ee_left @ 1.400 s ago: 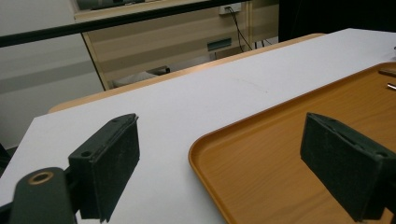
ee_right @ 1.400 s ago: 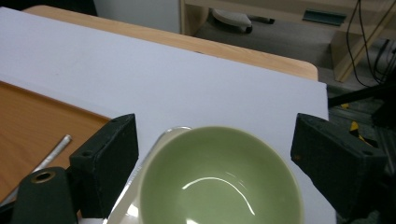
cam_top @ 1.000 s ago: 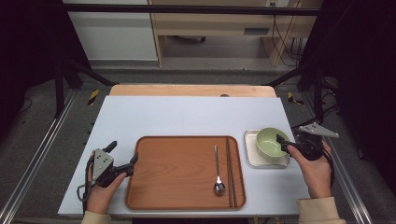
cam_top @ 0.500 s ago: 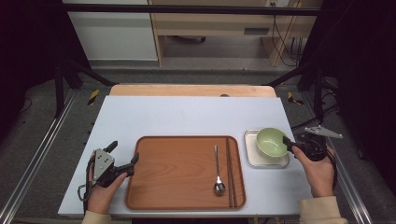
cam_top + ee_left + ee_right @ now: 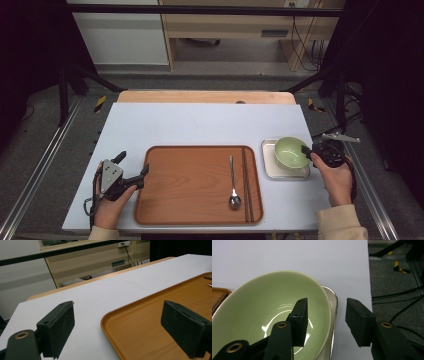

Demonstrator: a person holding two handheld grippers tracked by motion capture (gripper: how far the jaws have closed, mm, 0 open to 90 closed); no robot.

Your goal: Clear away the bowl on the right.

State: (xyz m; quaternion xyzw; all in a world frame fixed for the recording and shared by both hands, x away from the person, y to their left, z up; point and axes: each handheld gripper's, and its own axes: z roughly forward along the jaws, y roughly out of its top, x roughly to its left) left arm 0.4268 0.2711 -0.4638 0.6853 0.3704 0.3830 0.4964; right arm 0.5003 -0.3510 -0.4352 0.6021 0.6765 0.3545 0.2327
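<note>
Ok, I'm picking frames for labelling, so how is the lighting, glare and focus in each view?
High view: table evenly lit, surroundings dark, slightly soft. Left gripper view: left claw and wooden tray sharp, no glare. Right gripper view: white highlights glare inside the green bowl; the near parts of the right claw look a little soft.

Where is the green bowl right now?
In the high view the green bowl sits on a small metal tray at the table's right side, just right of the wooden tray, with the right gripper straddling its rim.
</note>
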